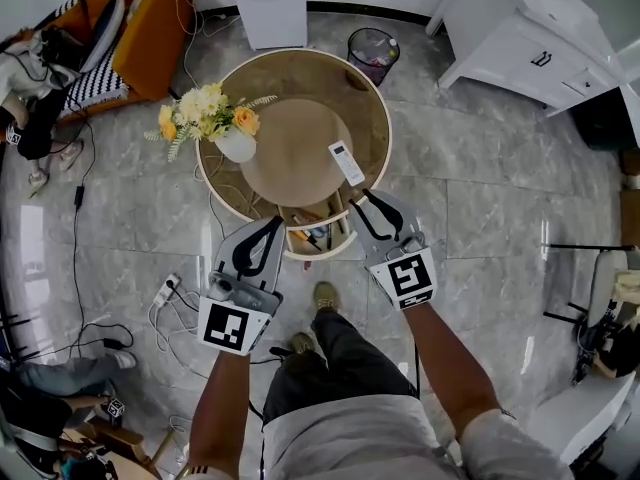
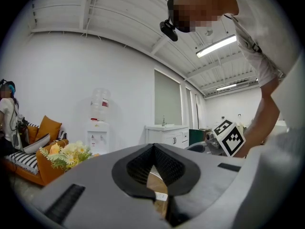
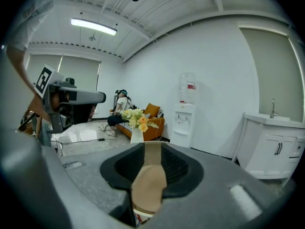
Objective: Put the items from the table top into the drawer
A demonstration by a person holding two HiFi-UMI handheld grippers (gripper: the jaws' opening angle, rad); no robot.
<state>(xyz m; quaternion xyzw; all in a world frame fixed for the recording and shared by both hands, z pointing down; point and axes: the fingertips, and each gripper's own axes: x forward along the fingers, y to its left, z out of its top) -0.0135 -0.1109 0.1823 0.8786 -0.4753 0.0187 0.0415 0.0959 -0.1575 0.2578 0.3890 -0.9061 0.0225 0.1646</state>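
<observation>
Your left gripper and right gripper are grey shells with black ribbed pads, each carrying a white cube printed with black square markers. You wear dark trousers, olive shoes and a pale top.

Table: matt wood; floor: v. glossy, smooth tile.

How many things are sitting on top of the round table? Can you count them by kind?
Remote control: 1
Vase of flowers: 1
Total: 2
</observation>
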